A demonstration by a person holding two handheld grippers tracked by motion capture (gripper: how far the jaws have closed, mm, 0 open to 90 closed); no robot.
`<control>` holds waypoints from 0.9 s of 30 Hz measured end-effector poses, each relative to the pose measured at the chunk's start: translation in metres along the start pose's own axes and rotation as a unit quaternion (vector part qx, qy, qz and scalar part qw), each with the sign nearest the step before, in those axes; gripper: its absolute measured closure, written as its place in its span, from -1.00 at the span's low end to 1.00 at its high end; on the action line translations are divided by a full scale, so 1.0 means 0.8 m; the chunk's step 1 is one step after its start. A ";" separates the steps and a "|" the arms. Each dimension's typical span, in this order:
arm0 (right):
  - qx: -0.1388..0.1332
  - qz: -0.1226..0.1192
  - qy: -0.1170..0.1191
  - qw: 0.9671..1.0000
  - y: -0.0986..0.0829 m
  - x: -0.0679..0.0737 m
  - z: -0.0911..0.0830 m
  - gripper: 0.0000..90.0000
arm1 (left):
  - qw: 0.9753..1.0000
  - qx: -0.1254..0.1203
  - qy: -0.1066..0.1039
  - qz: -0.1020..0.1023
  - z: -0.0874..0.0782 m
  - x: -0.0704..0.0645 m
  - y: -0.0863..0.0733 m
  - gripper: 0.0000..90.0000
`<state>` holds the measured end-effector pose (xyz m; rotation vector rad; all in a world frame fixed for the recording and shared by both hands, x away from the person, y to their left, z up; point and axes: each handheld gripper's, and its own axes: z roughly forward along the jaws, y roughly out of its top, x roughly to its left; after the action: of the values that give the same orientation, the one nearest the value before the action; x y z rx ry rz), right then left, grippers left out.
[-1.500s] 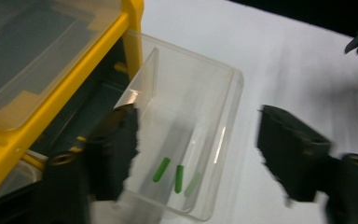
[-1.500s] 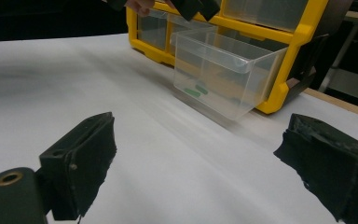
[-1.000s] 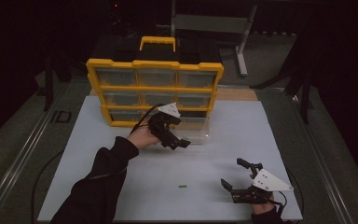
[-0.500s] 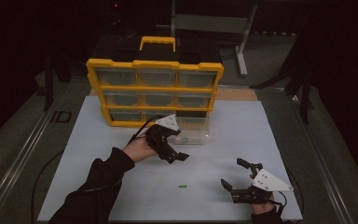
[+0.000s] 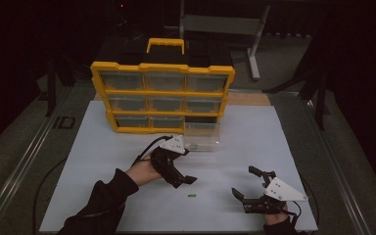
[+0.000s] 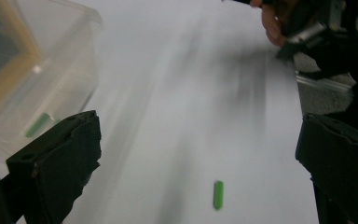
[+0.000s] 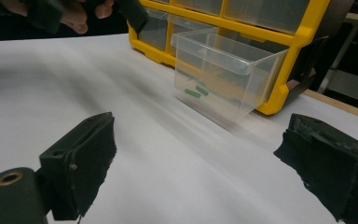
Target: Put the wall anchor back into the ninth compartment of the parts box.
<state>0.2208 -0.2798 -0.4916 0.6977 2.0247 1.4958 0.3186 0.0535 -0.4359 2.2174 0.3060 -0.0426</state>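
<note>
A small green piece (image 5: 191,196) lies on the white sheet (image 5: 274,142). My left gripper (image 5: 185,177) hovers just above and left of it, open and empty. In the left gripper view the green piece (image 6: 218,194) lies between my wide-apart jaws, a little ahead of them (image 6: 196,158). A clear drawer (image 5: 201,137) stands pulled out in front of the yellow organizer (image 5: 161,98). In the right gripper view two green pieces (image 7: 196,92) lie inside the drawer (image 7: 228,79). My right gripper (image 5: 243,181) rests open near the front right of the sheet, holding nothing.
The organizer has clear drawers in three rows and a yellow handle (image 5: 165,45) on top. A grey metal stand (image 5: 254,49) stands behind it. Dark rails run along both sides of the table, and bare sheet lies between the two grippers.
My left gripper has drawn back from the clear drawer toward the front, coming close to the green piece on the sheet. The right gripper has stayed put.
</note>
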 end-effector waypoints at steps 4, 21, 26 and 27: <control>0.001 0.001 0.000 1.000 0.000 0.000 0.000 -0.80 | 1.000 -0.008 -0.002 -0.003 0.003 -0.007 -0.010 -0.98; 0.002 0.000 0.001 1.000 0.000 0.000 0.000 -0.80 | 0.999 -0.018 -0.026 0.014 0.024 -0.034 -0.044 -0.98; 0.002 0.000 0.001 1.000 0.000 0.000 0.000 -0.80 | 0.999 -0.018 -0.040 0.003 0.038 -0.034 -0.059 -0.96; 0.001 0.001 0.002 1.000 0.000 0.000 0.000 -0.80 | 0.999 -0.016 -0.037 0.005 0.043 -0.035 -0.064 -0.95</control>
<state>0.2205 -0.2796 -0.4917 0.6975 2.0287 1.4974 0.2824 0.0513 -0.4928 2.1800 0.2543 -0.1133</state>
